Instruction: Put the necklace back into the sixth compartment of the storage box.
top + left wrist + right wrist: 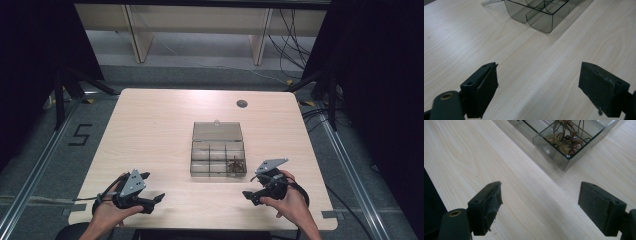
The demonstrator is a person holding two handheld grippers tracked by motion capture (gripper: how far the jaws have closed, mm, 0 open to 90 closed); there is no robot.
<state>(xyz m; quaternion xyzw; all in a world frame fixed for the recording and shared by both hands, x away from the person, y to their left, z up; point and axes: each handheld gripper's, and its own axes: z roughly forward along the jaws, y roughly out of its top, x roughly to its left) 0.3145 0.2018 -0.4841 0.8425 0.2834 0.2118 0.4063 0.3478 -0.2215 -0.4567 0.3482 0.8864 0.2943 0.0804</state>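
Your left gripper (152, 187) sits at the near left of the table (150, 130), held in your left hand (107, 212), with its jaws spread wide and nothing between them; in the left gripper view the same gripper (537, 87) shows only bare wood between its two black pads. Your right gripper (252, 189) sits at the near right in your right hand (290, 202), its jaws likewise wide apart and empty, as the right gripper view confirms for that gripper (540, 206). The clear compartment box (218, 159) lies at the middle of the table, between the two grippers and farther from you, near both but touching neither. Its lid (217, 131) is open and lies flat on the far side. The brown jewellery (236, 165) rests in the near right compartment, the one closest to your right gripper; in the right gripper view the jewellery (564, 138) appears as tangled wire loops, filigree pieces and beads behind the box wall (554, 152). The box corner (539, 21) facing your left gripper shows empty compartments. Bare tabletop lies between each gripper and the box. A small round grommet (242, 103) sits in the table surface beyond the box, well apart from it.
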